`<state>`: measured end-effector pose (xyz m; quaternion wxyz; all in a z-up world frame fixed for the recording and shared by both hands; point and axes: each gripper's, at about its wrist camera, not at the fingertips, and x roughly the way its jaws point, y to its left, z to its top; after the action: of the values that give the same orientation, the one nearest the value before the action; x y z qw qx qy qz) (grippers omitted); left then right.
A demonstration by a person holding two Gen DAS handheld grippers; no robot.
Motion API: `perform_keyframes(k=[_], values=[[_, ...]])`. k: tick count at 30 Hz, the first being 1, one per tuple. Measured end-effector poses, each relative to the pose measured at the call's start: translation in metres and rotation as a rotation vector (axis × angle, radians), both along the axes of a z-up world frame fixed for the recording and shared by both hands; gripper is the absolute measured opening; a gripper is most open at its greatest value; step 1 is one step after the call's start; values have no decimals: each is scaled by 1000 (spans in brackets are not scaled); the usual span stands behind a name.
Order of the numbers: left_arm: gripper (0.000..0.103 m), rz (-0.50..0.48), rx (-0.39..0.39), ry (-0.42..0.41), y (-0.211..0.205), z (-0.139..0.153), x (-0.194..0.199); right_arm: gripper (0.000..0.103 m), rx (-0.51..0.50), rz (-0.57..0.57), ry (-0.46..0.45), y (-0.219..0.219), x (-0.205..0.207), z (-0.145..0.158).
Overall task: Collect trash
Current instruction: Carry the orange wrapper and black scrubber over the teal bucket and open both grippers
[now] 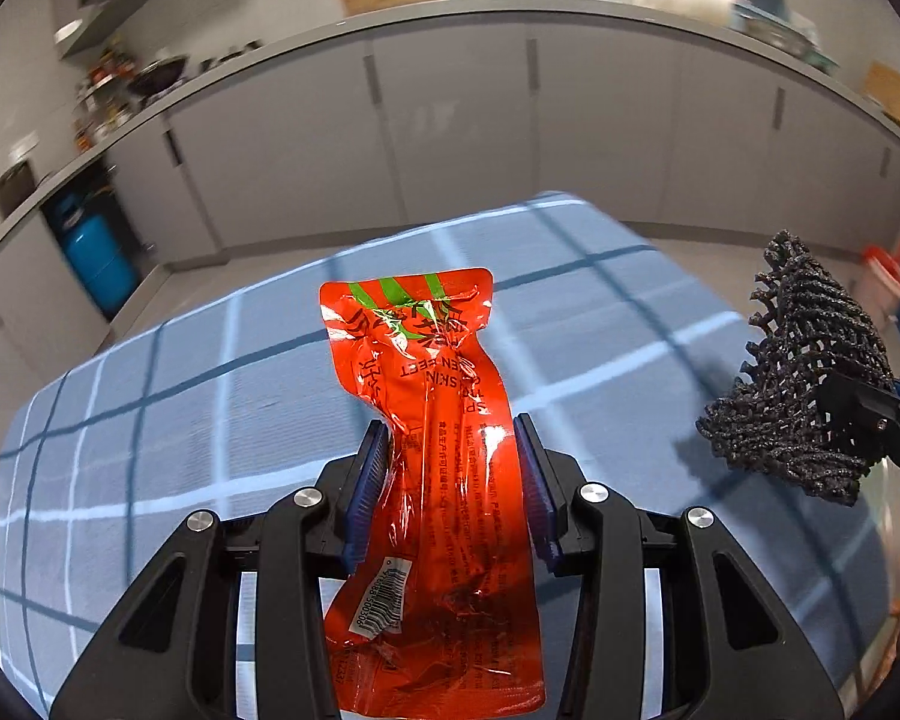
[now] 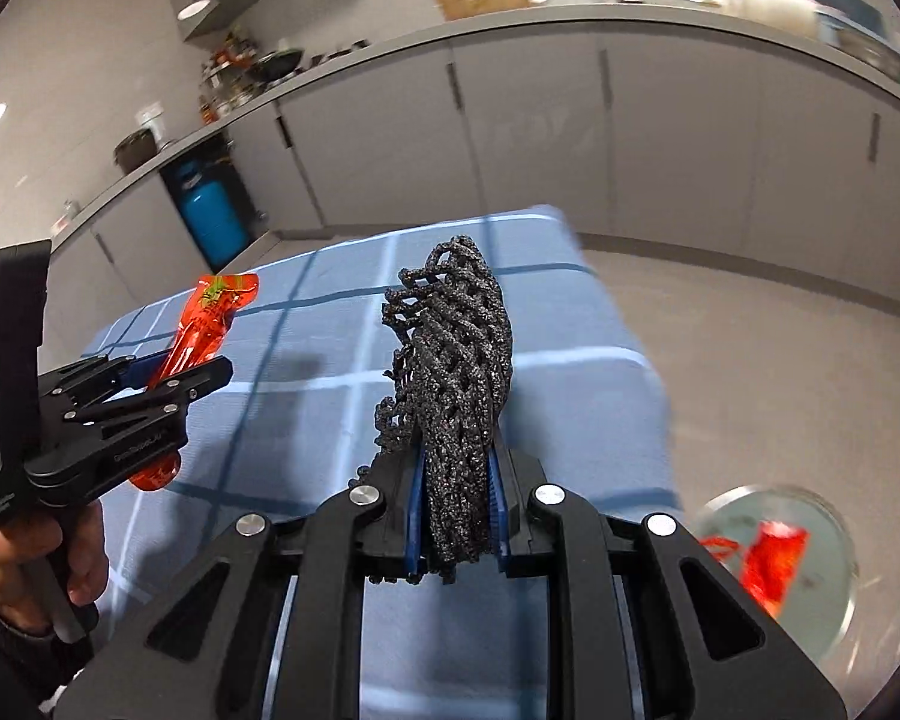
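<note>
My left gripper (image 1: 453,438) is shut on a red snack wrapper (image 1: 432,432) with green stripes and holds it upright above the blue checked tablecloth (image 1: 210,408). The left gripper (image 2: 174,372) and the wrapper (image 2: 207,324) also show at the left of the right wrist view. My right gripper (image 2: 459,462) is shut on a black foam net (image 2: 456,360) and holds it above the tablecloth (image 2: 576,396). The net (image 1: 804,384) and the right gripper (image 1: 870,420) also show at the right of the left wrist view.
A round metal-rimmed bin (image 2: 792,558) with red trash in it stands on the floor at the lower right. Grey cabinets (image 1: 450,120) line the far wall. A blue gas cylinder (image 1: 96,258) stands under the counter at the left.
</note>
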<state>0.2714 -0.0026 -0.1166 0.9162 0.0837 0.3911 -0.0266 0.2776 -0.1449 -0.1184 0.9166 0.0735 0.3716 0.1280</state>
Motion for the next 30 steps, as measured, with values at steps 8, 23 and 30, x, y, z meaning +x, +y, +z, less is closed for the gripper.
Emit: perform_keyframes(k=[8, 23, 30], values=[[43, -126, 11, -2, -73, 1, -7, 19, 6, -124, -5, -68, -28, -5], [43, -382, -27, 20, -205, -10, -31, 19, -10, -341, 40, -162, -67, -36], [43, -463, -39, 60, -245, -29, -41, 20, -8, -388, 82, -179, -66, -59]])
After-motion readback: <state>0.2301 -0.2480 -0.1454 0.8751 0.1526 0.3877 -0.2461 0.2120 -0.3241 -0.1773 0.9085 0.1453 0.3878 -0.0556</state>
